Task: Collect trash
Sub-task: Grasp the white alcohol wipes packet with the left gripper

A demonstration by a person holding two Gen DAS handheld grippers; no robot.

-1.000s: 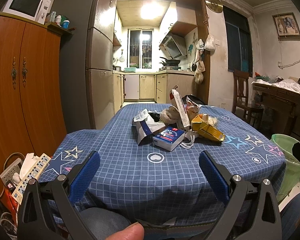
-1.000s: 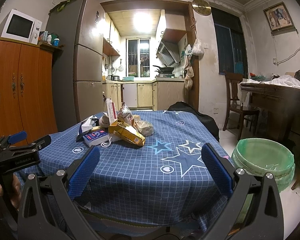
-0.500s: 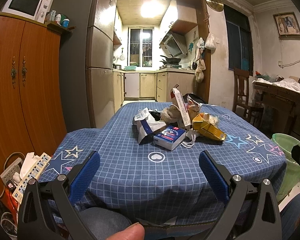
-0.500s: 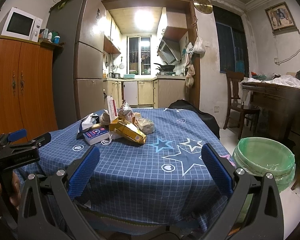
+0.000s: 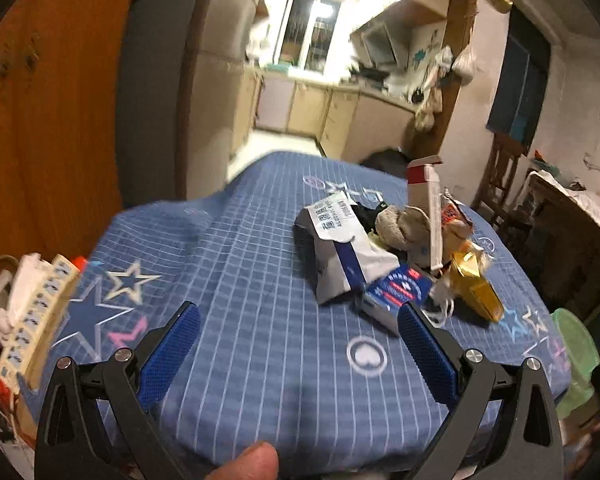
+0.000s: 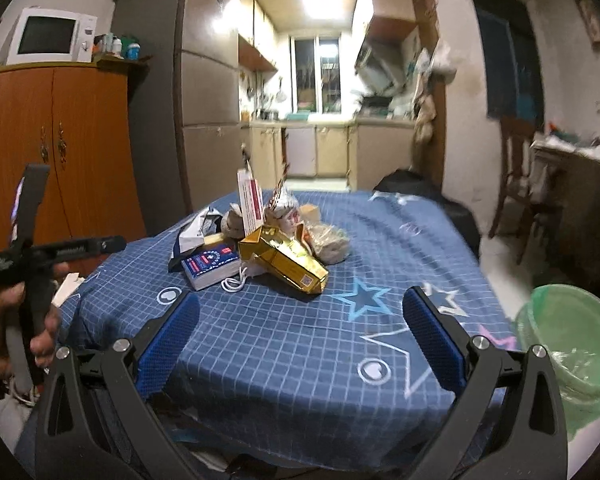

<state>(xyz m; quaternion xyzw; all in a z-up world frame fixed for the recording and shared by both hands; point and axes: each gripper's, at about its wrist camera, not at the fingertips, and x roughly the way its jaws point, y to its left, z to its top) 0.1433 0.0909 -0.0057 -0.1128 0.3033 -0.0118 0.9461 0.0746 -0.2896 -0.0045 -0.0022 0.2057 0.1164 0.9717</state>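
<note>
A pile of trash sits on the blue checked tablecloth [image 5: 260, 280]: a white and blue foil bag [image 5: 340, 248], a blue box [image 5: 396, 292], a gold carton [image 5: 476, 292], an upright red and white carton [image 5: 428, 204] and crumpled wrappers. The right wrist view shows the blue box [image 6: 212, 266], the gold carton [image 6: 288, 260] and the upright carton [image 6: 252, 204]. My left gripper [image 5: 300, 340] is open and empty, over the table's near edge, short of the pile. My right gripper [image 6: 300, 328] is open and empty, also short of the pile.
A green-lined bin [image 6: 572, 344] stands on the floor right of the table, also seen in the left wrist view [image 5: 576, 356]. A wooden cabinet [image 6: 60, 152] and fridge stand left. A power strip [image 5: 40, 312] lies at the left. A chair [image 6: 516, 160] stands far right.
Both grippers have moved forward and up toward the pile, and the left one has tilted. Both stay open and empty.
</note>
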